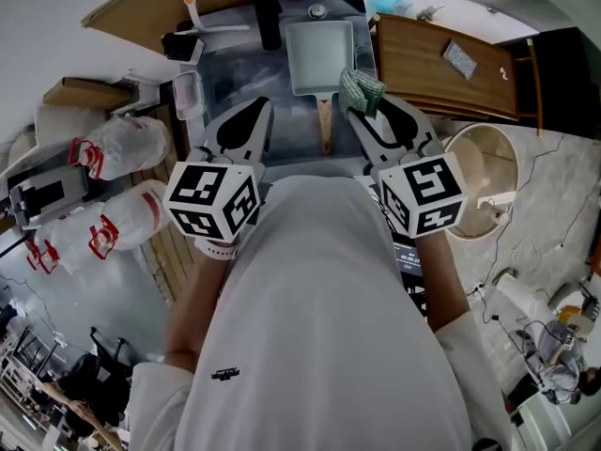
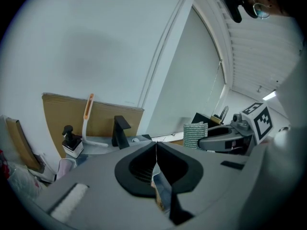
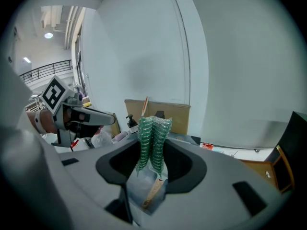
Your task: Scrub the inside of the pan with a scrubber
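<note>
Pan (image 1: 319, 53), pale and rectangular, lies in the steel sink (image 1: 225, 78) straight ahead of me, with its wooden handle (image 1: 325, 125) pointing back toward my body. My right claw (image 1: 366, 113) is clenched on the green scrubber (image 1: 362, 90), which stands folded between the jaws. From the head view it sits over the pan's near right corner, just beside the handle, though I cannot tell whether it touches the pan. Looking along that claw, the scrubber fills the gap between the jaws and the handle shows below it.

My left claw (image 1: 260, 109) is pressed together with nothing in it, its jaws meeting in a thin line. It hangs over the sink, left of the handle and apart from the pan.

A black faucet (image 1: 266, 12) rises behind the pan, and a soap bottle (image 1: 180, 45) stands at the sink's far left corner. A wooden board (image 1: 441, 64) lies to the sink's right.
</note>
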The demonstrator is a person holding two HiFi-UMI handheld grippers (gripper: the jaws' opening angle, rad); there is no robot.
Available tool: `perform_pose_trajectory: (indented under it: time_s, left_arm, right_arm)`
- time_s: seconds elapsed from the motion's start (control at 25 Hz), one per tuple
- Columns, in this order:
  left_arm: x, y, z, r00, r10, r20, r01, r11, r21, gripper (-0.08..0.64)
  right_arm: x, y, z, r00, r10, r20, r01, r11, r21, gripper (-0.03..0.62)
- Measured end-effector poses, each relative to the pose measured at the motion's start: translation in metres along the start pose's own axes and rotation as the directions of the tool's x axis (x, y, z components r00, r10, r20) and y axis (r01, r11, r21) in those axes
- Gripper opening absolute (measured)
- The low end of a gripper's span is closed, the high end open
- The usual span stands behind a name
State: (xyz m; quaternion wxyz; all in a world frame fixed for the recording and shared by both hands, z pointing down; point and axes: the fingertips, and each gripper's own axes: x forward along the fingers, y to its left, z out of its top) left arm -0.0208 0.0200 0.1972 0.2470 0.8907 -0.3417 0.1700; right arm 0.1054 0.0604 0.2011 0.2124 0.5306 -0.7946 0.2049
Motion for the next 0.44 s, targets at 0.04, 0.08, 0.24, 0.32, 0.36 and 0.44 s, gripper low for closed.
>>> perform_pose_trajectory:
  time_s: [0.04,0.08,0.24,0.32,0.36,0.44]
  left_arm:
    - [0.0004,-0.0009,-0.0004,1.0,0.0,-0.002,0.0,1.0,0.0,0.006]
    - [0.0006,-0.0017,-0.0007,1.0,0.0,-0.003,0.0,1.0,-0.001,0.006]
    - [0.0002,-0.0018,-0.0001,1.0,0.004,-0.003,-0.004,1.0,-0.002,0.006]
    - [-0.001,-0.0014,-0.0007,1.0,0.008,-0.001,-0.008,1.0,-0.003,0.005]
    - [-0.0017,-0.0014,-0.0014,1.0,0.009,-0.001,-0.009,1.0,-0.004,0.006]
    - [-0.0032,-0.0018,-0.0033,1.0,0.012,-0.001,-0.012,1.0,-0.007,0.005]
  right_arm:
    - [0.0,0.0003,-0.0003,1.0,0.003,-0.001,-0.003,1.0,-0.001,0.152]
    - [-0.0001,0.0006,-0.0007,1.0,0.006,-0.003,-0.006,1.0,-0.002,0.152]
    - [0.0002,0.0003,-0.0012,1.0,0.011,-0.005,-0.011,1.0,0.0,0.152]
    - [0.0004,0.001,-0.0004,1.0,0.013,-0.003,-0.013,1.0,-0.004,0.152]
    - [0.0004,0.0016,-0.0001,1.0,0.014,-0.003,-0.014,1.0,-0.006,0.152]
    - [0.0004,0.0032,0.0004,1.0,0.017,-0.002,-0.017,1.0,-0.013,0.152]
